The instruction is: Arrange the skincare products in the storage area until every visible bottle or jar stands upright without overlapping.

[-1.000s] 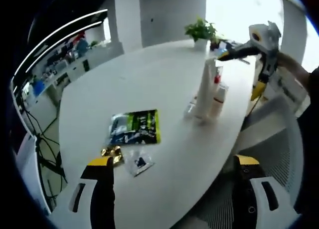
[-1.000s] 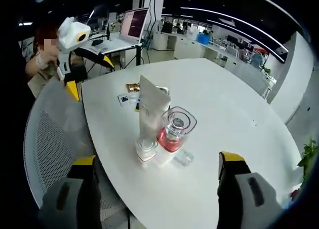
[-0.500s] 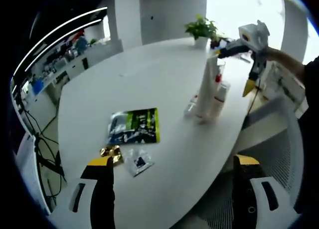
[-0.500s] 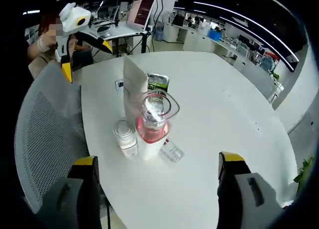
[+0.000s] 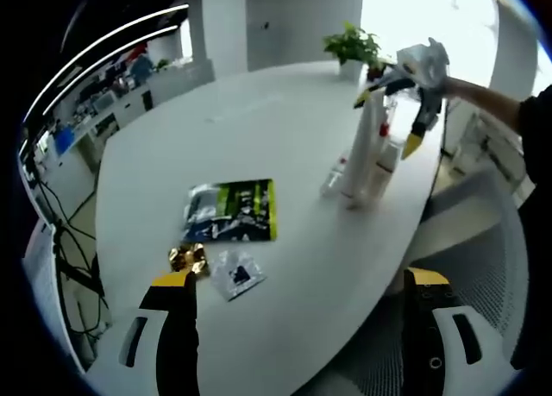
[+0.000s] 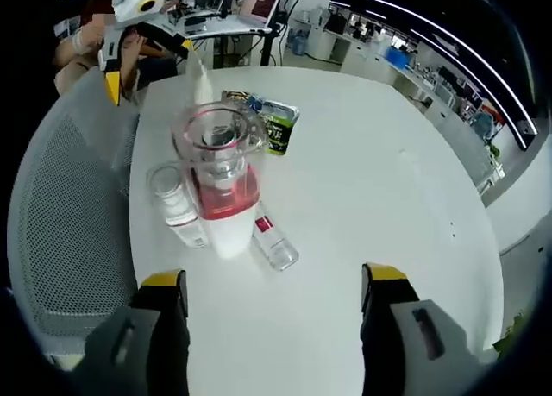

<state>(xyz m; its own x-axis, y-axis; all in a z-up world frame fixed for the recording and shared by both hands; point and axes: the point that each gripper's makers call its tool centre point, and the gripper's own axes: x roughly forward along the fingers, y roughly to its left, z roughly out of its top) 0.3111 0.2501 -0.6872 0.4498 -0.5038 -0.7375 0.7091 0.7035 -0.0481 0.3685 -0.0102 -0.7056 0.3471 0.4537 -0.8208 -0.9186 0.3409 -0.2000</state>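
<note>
Near the table's (image 5: 259,111) edge a tall white tube (image 5: 360,150) stands upright. Beside it stands a white bottle with pink liquid and a clear cap (image 6: 220,185), and a smaller clear-capped bottle (image 6: 177,204). A small clear bottle (image 6: 276,241) lies on its side next to them. My right gripper (image 6: 273,277) hangs open just above and in front of this cluster, holding nothing; it shows as the right gripper (image 5: 392,111) by the tube's top. My left gripper (image 5: 299,278) is open over the near table edge, far from the bottles.
A green and black sachet (image 5: 231,211), a gold sachet (image 5: 188,258) and a small clear packet (image 5: 237,273) lie flat in front of my left gripper. A grey mesh chair (image 6: 69,215) stands against the table edge. A potted plant (image 5: 349,47) stands at the far side.
My right gripper has moved in over the bottle cluster, which now looms larger and nearer in its view. The left gripper has hardly moved. No product has shifted.
</note>
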